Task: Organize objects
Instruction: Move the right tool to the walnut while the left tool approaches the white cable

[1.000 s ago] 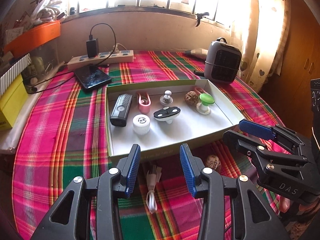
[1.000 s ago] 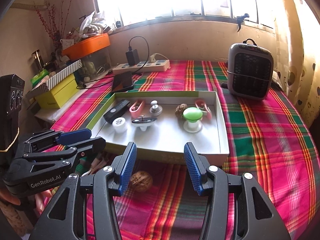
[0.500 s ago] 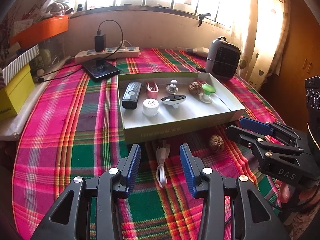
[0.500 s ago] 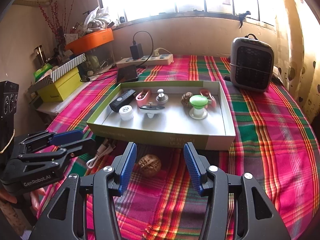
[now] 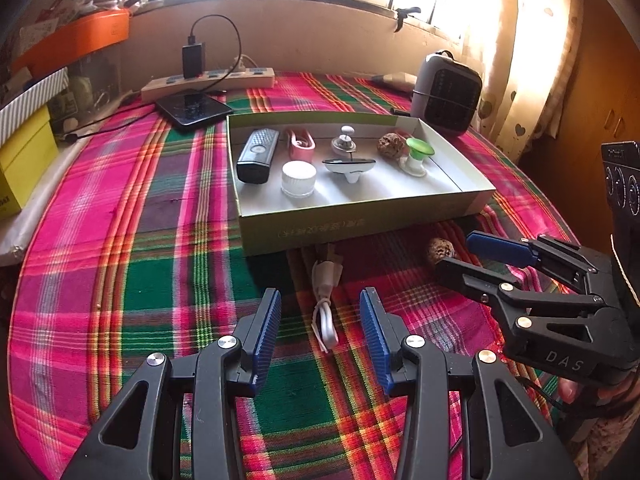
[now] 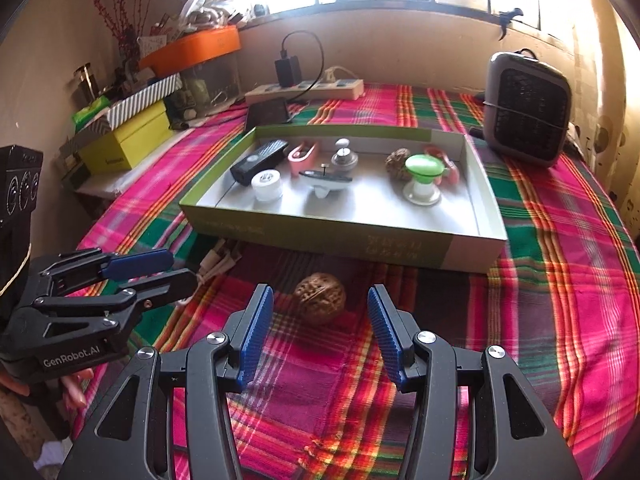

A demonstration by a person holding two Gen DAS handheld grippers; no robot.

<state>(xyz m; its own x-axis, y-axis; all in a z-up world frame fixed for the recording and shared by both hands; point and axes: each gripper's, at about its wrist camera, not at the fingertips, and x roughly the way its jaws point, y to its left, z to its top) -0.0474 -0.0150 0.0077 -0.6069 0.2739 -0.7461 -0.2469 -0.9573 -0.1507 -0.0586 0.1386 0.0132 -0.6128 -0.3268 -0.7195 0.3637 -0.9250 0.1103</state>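
A shallow green-sided box [image 5: 360, 228] [image 6: 400, 246] lies on the plaid cloth and holds several small items: a black remote [image 5: 258, 154], a white cap [image 5: 298, 178], a pink clip [image 5: 300, 144], a second walnut [image 5: 390, 145] and a green-topped knob [image 6: 424, 172]. In front of the box lie a coiled white cable [image 5: 325, 304] and a walnut [image 6: 320, 297] [image 5: 440, 249]. My left gripper [image 5: 320, 300] is open, low over the cable. My right gripper [image 6: 320, 300] is open with the walnut just ahead of its fingers.
A grey heater [image 6: 526, 108] stands at the back right. A power strip [image 5: 208, 82] with a charger and a dark phone [image 5: 194, 110] lie behind the box. Yellow and orange boxes [image 6: 128, 140] are stacked at the left. A curtain [image 5: 528, 40] hangs on the right.
Both grippers have drawn back and lowered toward the cloth. The box now looks farther off, and the cable and the walnut lie more squarely before the open fingers.
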